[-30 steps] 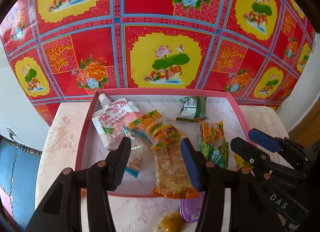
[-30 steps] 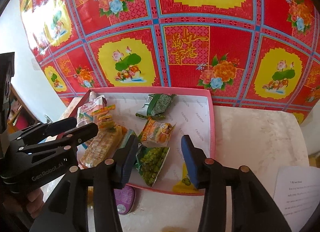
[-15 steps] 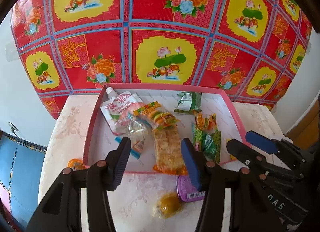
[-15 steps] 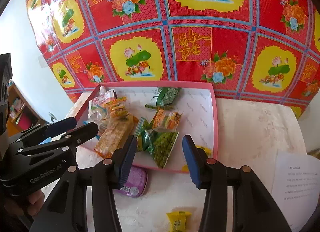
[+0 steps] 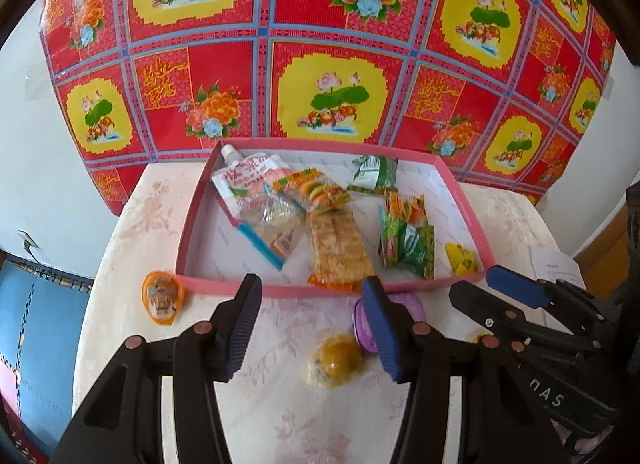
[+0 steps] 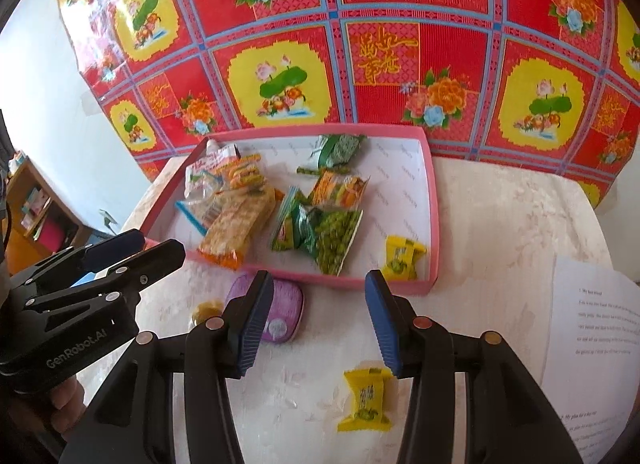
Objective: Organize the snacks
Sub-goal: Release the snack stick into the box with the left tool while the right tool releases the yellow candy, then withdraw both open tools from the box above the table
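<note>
A shallow pink-rimmed cardboard tray (image 5: 224, 287) with a white floor sits on the pale floral-patterned table (image 5: 132, 224), pushed up near a red-and-yellow flowered cloth (image 5: 332, 44) hanging behind. Inside it lie a white spouted drink pouch (image 5: 248, 180), a long orange cracker packet (image 5: 338, 250), a green pea packet (image 6: 336, 236) and a small yellow wrapped candy (image 6: 400, 258) in the near right corner.

The left gripper (image 5: 312, 324) hangs above the table just short of the tray's near rim, jaws apart and holding nothing. Between and just beyond its jaws lies a round yellow-orange jelly cup (image 5: 334, 362); a purple oval jelly cup (image 5: 404, 304) sits partly behind its right finger. Off to the left, an orange sealed jelly cup (image 5: 162, 296) rests against the tray's outer corner.

The right gripper (image 6: 314, 324) is likewise spread wide and empty. A second yellow wrapped candy (image 6: 366, 398) lies on the table under the gap between its jaws, nearer the right finger. A printed white paper sheet (image 6: 592, 324) lies further right.
</note>
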A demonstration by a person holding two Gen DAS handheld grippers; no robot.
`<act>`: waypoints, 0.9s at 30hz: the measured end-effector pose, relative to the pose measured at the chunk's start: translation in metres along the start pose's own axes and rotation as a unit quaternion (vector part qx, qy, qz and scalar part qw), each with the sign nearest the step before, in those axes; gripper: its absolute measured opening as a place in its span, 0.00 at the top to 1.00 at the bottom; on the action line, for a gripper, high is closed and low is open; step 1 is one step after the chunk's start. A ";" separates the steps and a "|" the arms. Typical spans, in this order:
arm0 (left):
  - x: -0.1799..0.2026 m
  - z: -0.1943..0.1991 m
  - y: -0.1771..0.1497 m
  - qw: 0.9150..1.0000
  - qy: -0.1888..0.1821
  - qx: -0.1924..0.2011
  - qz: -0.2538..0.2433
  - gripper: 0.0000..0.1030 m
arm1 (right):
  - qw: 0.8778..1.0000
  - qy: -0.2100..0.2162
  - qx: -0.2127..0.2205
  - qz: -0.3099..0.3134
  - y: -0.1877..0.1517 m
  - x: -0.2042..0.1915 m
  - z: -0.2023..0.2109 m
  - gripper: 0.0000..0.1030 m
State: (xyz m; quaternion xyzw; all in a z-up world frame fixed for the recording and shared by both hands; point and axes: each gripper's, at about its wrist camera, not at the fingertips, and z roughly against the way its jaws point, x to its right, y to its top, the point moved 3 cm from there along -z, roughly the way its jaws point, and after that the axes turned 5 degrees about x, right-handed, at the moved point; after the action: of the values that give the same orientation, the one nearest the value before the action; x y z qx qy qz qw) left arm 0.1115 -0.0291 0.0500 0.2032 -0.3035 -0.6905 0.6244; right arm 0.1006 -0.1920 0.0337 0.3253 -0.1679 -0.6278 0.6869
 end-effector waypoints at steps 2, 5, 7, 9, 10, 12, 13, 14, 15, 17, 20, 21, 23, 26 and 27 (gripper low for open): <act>-0.001 0.000 -0.004 1.000 0.000 -0.003 0.001 0.47 | 1.000 0.000 -0.004 0.000 -0.004 0.000 0.000 0.53; -0.002 -0.001 -0.011 1.000 0.000 -0.010 0.003 0.47 | 1.000 0.000 -0.010 0.002 -0.011 -0.001 0.000 0.53; -0.002 -0.003 -0.015 1.000 -0.001 -0.014 0.004 0.47 | 1.000 0.001 -0.013 0.004 -0.015 -0.001 -0.001 0.53; -0.003 -0.005 -0.020 1.000 -0.001 -0.019 0.004 0.47 | 1.000 0.000 -0.017 0.005 -0.019 -0.001 -0.002 0.53; -0.002 -0.006 -0.022 1.000 -0.002 -0.022 0.004 0.47 | 1.000 0.001 -0.019 0.005 -0.021 -0.001 -0.002 0.53; -0.002 -0.009 -0.027 1.000 -0.005 -0.028 0.005 0.47 | 1.000 0.000 -0.020 0.006 -0.023 0.000 -0.001 0.53; -0.002 -0.010 -0.030 0.999 -0.005 -0.032 0.005 0.47 | 1.000 0.001 -0.021 0.008 -0.025 0.000 -0.001 0.53; -0.001 -0.012 -0.033 0.999 -0.006 -0.036 0.004 0.47 | 1.000 0.001 -0.021 0.009 -0.026 0.000 -0.001 0.53; -0.001 -0.013 -0.035 0.999 -0.007 -0.040 0.003 0.47 | 1.000 0.001 -0.023 0.010 -0.028 0.001 -0.001 0.53; -0.001 -0.016 -0.040 0.999 -0.008 -0.046 0.001 0.47 | 1.000 -0.001 -0.028 0.011 -0.032 0.001 -0.003 0.53; 0.000 -0.019 -0.046 0.998 -0.019 -0.056 0.001 0.47 | 0.999 -0.001 -0.033 0.011 -0.036 0.003 -0.004 0.53; 0.001 -0.020 -0.047 0.998 -0.021 -0.058 0.000 0.47 | 0.999 -0.002 -0.034 0.011 -0.036 0.004 -0.005 0.53; 0.004 -0.022 -0.049 0.998 -0.022 -0.061 -0.006 0.47 | 0.999 -0.002 -0.035 0.011 -0.037 0.005 -0.005 0.53; 0.007 -0.026 -0.051 0.998 -0.019 -0.060 -0.016 0.47 | 0.999 -0.002 -0.036 0.013 -0.038 0.005 -0.006 0.53; 0.008 -0.026 -0.051 0.998 -0.017 -0.056 -0.020 0.47 | 0.999 -0.002 -0.036 0.014 -0.038 0.005 -0.006 0.53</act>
State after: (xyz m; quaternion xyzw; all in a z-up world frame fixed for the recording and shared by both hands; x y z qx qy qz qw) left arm 0.0902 -0.0398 -0.0029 0.1625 -0.2705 -0.7220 0.6157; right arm 0.0763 -0.1954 0.0035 0.2970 -0.1508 -0.6244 0.7065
